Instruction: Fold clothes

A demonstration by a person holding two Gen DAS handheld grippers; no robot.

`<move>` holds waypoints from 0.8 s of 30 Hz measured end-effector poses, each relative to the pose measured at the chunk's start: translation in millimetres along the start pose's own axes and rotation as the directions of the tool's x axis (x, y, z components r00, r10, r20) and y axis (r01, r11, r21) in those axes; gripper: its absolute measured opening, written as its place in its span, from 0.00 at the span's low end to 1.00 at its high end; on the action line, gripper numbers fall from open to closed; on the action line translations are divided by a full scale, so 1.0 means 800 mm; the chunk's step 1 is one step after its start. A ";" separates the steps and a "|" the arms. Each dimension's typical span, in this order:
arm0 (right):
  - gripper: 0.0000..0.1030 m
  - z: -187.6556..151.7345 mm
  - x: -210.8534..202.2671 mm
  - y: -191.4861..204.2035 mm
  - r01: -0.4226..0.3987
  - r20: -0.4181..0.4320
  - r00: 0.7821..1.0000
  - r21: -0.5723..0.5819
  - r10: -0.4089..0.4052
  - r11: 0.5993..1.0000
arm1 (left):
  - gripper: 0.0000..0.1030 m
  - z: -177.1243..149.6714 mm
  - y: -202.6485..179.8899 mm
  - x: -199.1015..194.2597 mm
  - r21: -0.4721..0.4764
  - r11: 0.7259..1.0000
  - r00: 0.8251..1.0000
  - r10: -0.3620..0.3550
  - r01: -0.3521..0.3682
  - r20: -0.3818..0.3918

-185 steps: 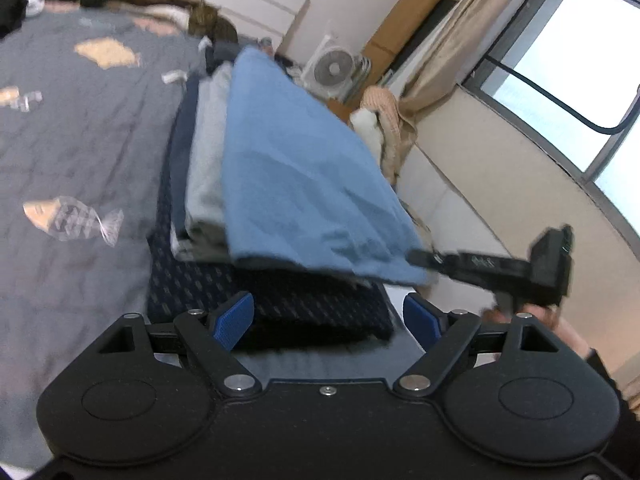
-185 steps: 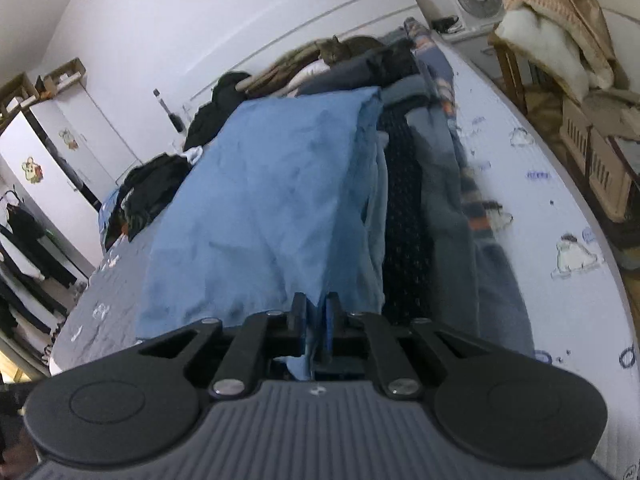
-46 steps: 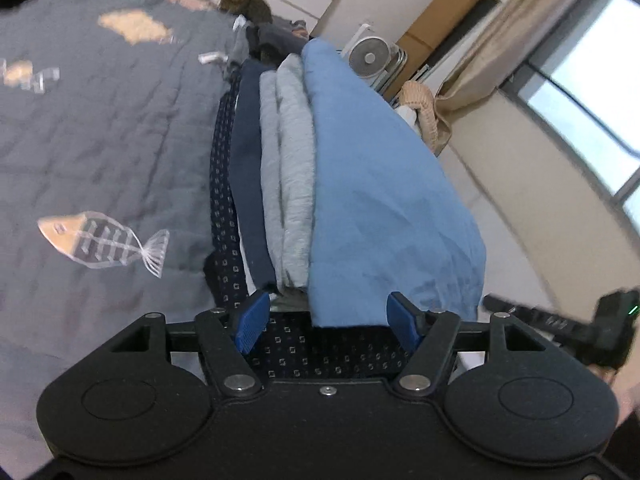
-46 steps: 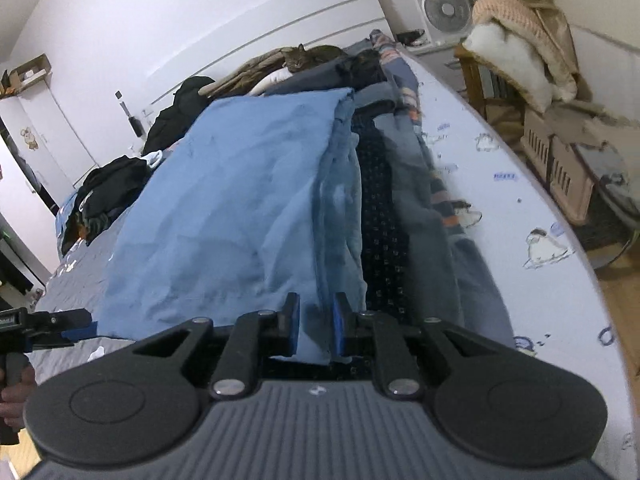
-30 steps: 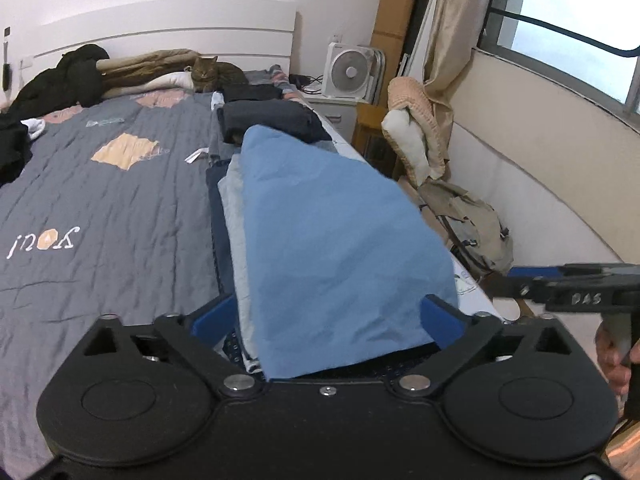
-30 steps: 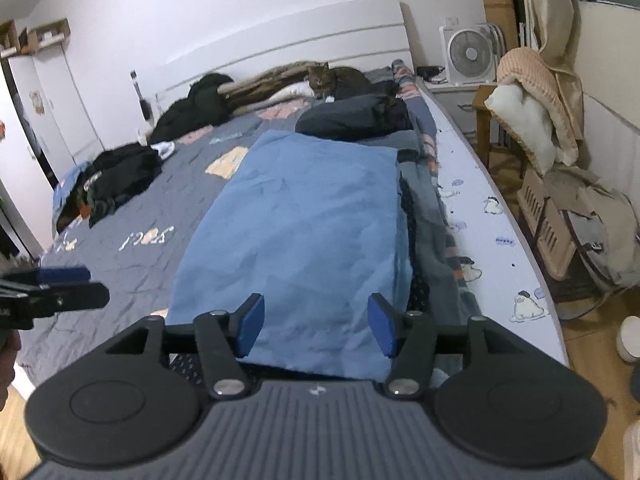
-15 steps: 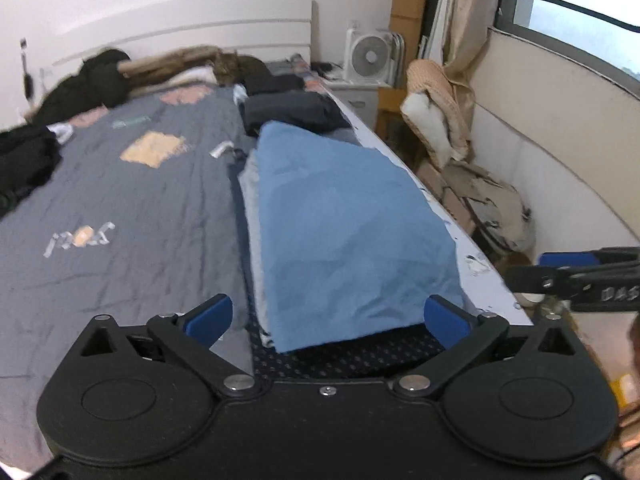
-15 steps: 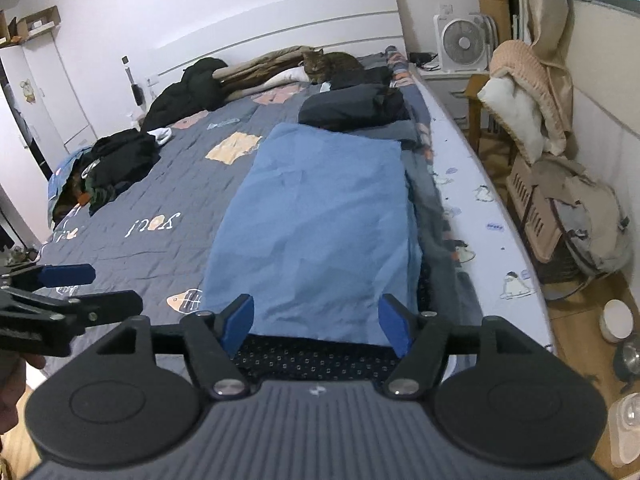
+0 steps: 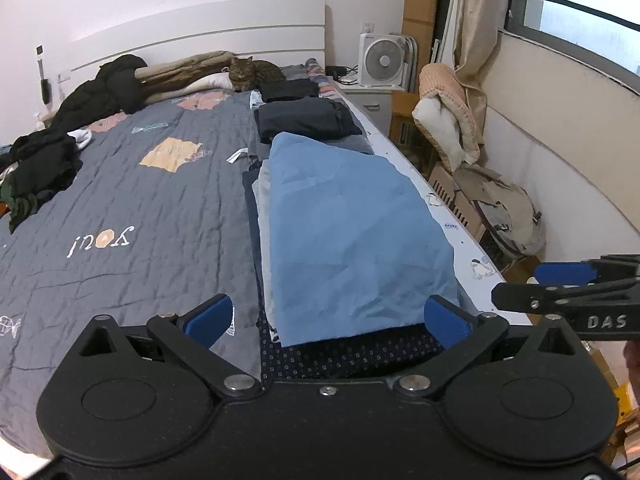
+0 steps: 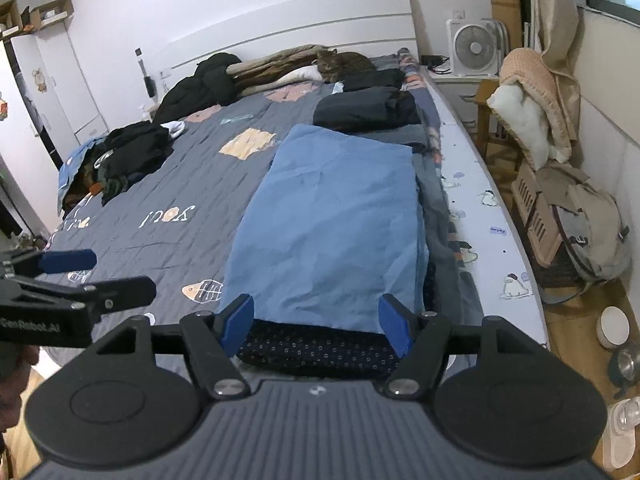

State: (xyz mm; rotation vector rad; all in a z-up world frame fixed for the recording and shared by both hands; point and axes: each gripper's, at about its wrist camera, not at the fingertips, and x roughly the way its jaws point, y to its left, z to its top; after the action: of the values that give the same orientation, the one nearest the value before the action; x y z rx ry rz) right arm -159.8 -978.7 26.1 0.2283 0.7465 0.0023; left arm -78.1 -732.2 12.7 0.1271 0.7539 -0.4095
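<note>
A folded light-blue garment point(image 9: 352, 236) point(image 10: 332, 220) lies flat on top of a stack of folded clothes, along the right side of the bed. Under it a grey layer point(image 9: 262, 200) and a dark dotted cloth point(image 9: 352, 352) point(image 10: 316, 346) stick out. My left gripper point(image 9: 328, 318) hovers above the near end of the stack, open, nothing between its blue pads. My right gripper point(image 10: 317, 324) hangs over the same end, also open and holding nothing. Each gripper shows in the other's view: the right gripper point(image 9: 568, 284) at the right edge, the left gripper point(image 10: 68, 276) at the left edge.
Folded dark clothes point(image 9: 306, 120) lie beyond the stack, and a cat point(image 9: 250, 70) rests by the headboard. Unfolded dark garments point(image 10: 132, 156) are heaped on the left of the grey quilt point(image 9: 140, 208). Right of the bed stand a fan point(image 10: 474, 48), a backpack point(image 10: 592, 232) and bowls point(image 10: 612, 326).
The right gripper let go of the blue garment's edge and its jaws spread wide. Both grippers rose and drew back from the stack; the left jaws widened too.
</note>
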 end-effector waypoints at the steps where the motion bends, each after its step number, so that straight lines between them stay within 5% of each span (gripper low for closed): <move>1: 0.66 0.002 0.001 0.000 0.002 -0.002 1.000 -0.003 -0.002 1.000 | 1.00 0.002 -0.001 -0.001 -0.004 1.000 1.000 0.001 -0.001 -0.003; 24: 0.66 0.038 -0.035 -0.003 0.009 -0.017 1.000 -0.038 -0.010 0.999 | 1.00 0.028 -0.024 -0.013 0.000 1.000 0.997 -0.016 0.016 -0.081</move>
State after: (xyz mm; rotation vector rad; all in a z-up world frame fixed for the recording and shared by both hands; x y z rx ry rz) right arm -160.0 -989.7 66.5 0.1888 0.7643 0.0095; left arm -78.5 -752.3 36.5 0.1391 0.8349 -0.4222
